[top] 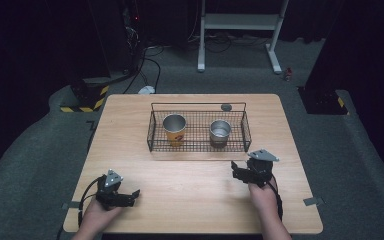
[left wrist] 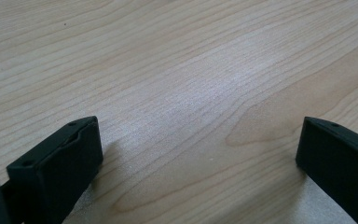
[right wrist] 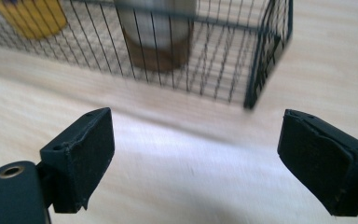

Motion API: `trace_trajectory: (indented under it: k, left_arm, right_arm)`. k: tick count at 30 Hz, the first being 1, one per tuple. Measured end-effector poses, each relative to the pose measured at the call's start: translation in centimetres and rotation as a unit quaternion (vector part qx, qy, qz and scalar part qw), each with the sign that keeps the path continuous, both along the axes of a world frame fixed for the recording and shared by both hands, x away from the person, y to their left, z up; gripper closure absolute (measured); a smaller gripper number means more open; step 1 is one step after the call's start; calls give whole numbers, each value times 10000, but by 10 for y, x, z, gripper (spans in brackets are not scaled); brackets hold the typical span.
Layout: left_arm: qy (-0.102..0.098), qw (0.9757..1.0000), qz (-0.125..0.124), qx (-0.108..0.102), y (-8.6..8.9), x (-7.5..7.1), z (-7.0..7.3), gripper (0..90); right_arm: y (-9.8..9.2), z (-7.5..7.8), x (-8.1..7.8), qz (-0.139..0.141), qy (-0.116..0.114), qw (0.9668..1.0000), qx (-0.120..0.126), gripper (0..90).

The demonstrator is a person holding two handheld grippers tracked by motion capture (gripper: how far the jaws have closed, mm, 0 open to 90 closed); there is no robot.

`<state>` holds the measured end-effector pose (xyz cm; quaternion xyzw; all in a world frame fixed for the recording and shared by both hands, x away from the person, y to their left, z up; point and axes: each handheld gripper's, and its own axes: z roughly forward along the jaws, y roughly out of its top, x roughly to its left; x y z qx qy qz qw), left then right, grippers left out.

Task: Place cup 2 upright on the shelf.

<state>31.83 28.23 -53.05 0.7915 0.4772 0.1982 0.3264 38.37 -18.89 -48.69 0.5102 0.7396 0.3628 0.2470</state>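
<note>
The right tool [top: 242,170], jaws apart, sits nearer the steel cup [top: 220,132], which stands upright in the wire basket [top: 198,148] straight ahead toward the surface's far edge, while the left tool [top: 130,196] rests parted at the near-left corner

Dim dark room — table [top: 195,185] lit from above, right gripper view blurred

Grey carpet [top: 30,160], dark room
</note>
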Motion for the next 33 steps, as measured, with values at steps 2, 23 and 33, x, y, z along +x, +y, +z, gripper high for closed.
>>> trace_trajectory:
  k: [2, 23, 33]
  left_arm:
    - [-4, 10000, 4, 5, 0, 0, 0, 7]
    - [-43, 10000, 63, -25, 0, -1, -1, 3]
    - [-35, 9999, 162, -19, 0, -2, -1, 2]
  right_arm:
    - [-4, -6, -6, -19, 39, 10000, 4, 113]
    - [-17, -38, -32, -123, 557, 9979, -301, 134]
    - [-14, -38, -31, -89, 534, 9981, -295, 138]
